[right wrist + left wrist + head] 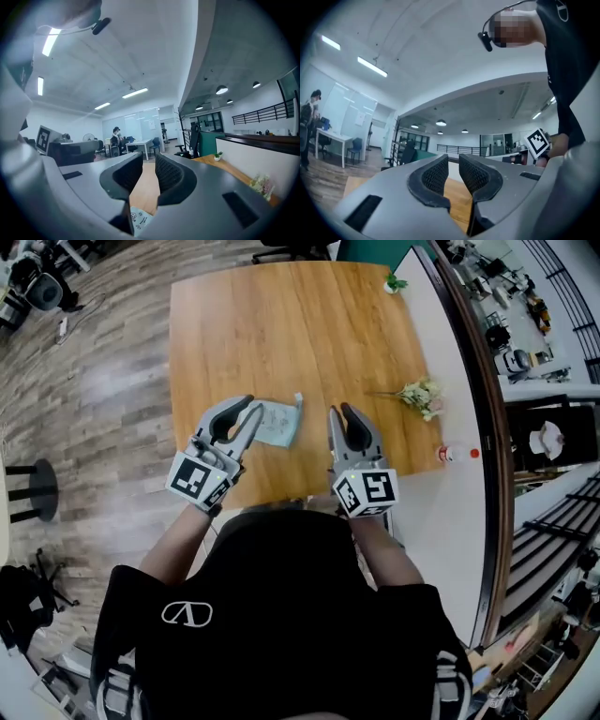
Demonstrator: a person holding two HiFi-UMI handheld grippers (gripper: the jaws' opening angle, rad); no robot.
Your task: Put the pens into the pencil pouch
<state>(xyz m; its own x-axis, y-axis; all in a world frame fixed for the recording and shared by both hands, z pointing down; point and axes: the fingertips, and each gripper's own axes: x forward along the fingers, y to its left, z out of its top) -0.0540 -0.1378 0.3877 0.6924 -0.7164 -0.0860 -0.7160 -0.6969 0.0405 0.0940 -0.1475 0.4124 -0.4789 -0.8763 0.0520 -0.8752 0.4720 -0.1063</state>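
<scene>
A pale blue pencil pouch (278, 422) with small print lies flat on the wooden table (281, 324), near its front edge. My left gripper (251, 412) is held above the table at the pouch's left side. My right gripper (339, 413) hovers just right of the pouch. In the left gripper view, the left gripper (453, 161) points level, its jaws a narrow gap apart with only table wood behind the gap. The right gripper (149, 161) also shows a narrow empty gap, with a corner of the pouch (139, 220) below its jaws. No pen shows in any view.
A sprig of artificial flowers (419, 395) lies at the table's right edge, and a small potted plant (394, 282) stands at the far right corner. A bottle with a red cap (452, 454) lies on the white ledge to the right. A black stool (33, 491) stands on the floor at left.
</scene>
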